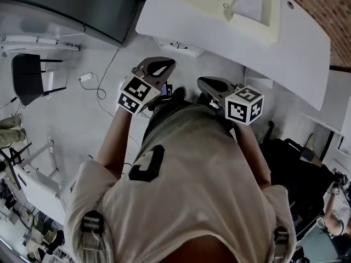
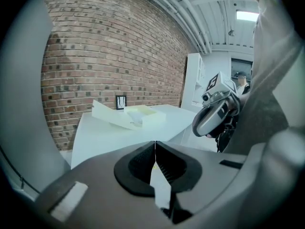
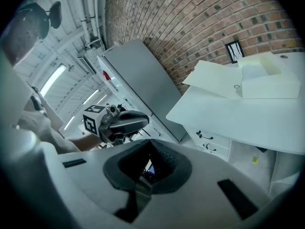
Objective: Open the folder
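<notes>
folder (image 1: pixel 219 4): laid on the white table (image 1: pixel 285 53) | left hand-held gripper (image 1: pixel 164 66) and right hand-held gripper (image 1: pixel 204 83): held side by side, apart from the table | black chair (image 1: pixel 30 78): seen at the left

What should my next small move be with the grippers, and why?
Probably just rest both grippers by your body rather than reach in. The folder on the table already looks open, with its cover swung out beside the box part. The left gripper and right gripper both have shut, empty jaws and are well short of the table.
</notes>
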Available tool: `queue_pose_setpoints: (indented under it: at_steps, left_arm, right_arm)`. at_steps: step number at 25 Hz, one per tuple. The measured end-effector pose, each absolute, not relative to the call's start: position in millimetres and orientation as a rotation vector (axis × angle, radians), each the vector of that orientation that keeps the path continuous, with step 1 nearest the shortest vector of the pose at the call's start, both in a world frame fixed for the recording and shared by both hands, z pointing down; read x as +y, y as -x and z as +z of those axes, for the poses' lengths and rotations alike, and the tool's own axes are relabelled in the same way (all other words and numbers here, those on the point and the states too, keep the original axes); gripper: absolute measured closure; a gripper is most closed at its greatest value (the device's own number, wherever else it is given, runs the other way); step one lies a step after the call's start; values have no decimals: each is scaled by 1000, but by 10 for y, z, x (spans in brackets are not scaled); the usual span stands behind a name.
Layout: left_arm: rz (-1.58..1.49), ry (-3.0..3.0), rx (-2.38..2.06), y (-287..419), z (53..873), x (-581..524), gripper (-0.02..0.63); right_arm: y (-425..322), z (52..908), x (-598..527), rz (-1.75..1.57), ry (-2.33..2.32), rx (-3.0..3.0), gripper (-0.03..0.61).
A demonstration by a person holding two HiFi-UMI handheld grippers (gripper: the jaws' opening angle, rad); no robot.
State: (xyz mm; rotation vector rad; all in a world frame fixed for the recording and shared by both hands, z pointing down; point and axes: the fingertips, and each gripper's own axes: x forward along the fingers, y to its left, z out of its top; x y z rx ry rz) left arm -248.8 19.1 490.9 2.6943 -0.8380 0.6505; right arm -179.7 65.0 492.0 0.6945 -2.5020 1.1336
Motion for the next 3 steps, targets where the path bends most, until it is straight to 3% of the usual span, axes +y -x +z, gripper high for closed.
queue_pose_setpoints:
  at_steps: [3]
  left_arm:
    - [665, -2690, -827, 2430, 4919, 136, 608]
  right_arm:
    - [1741, 4922, 598, 1146, -697, -2503, 572]
